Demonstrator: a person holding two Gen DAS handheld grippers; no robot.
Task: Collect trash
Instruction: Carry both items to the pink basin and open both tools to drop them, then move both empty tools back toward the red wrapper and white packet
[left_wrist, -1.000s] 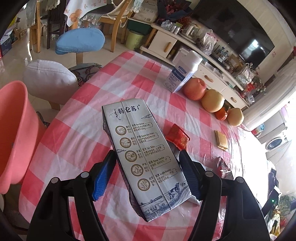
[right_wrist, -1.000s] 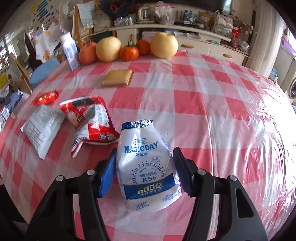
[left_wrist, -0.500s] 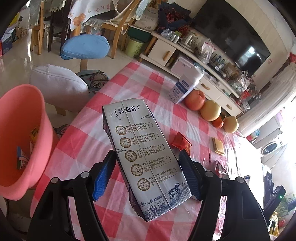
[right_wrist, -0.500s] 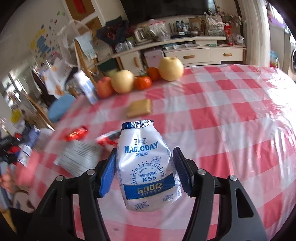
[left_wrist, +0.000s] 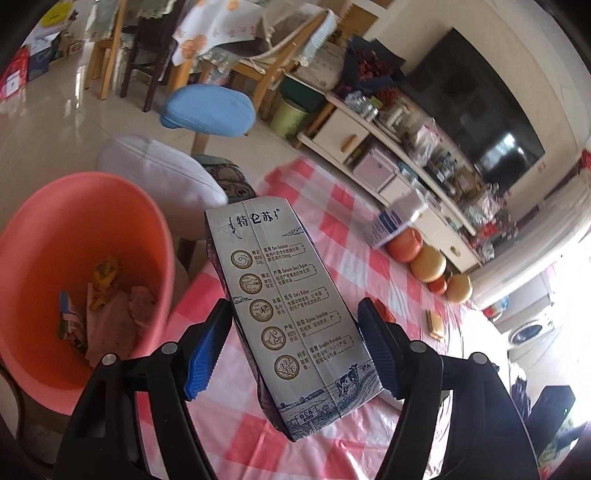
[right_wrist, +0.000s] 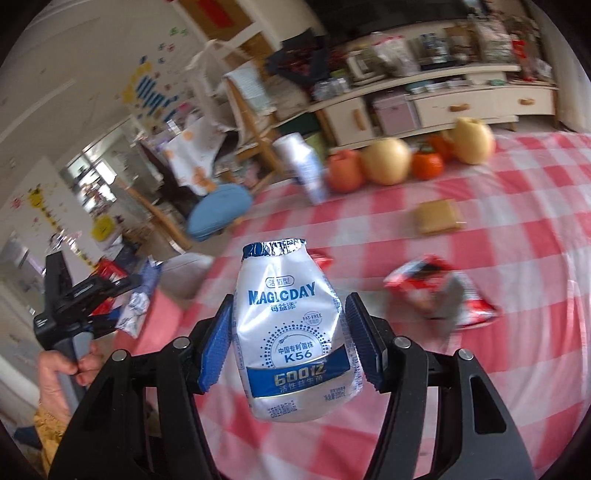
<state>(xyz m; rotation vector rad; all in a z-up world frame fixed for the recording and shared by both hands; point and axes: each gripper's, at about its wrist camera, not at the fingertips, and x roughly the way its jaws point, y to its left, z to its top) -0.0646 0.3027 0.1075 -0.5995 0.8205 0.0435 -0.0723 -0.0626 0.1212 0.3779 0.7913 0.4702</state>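
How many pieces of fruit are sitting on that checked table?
4, in a row at the table's far edge by the upright white bottle: a red apple, a yellow pear, a small orange, another yellow pear. None looks hidden.

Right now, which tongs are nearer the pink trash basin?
Left. The left tongs, holding the milk carton, are right beside the pink basin. The right tongs, with the yogurt bottle, sit farther back over the table.

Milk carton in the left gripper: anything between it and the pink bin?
Nothing visible. The milk carton hangs over the table edge, held by the left gripper; the pink bin gapes open beside it, only trash at its bottom.
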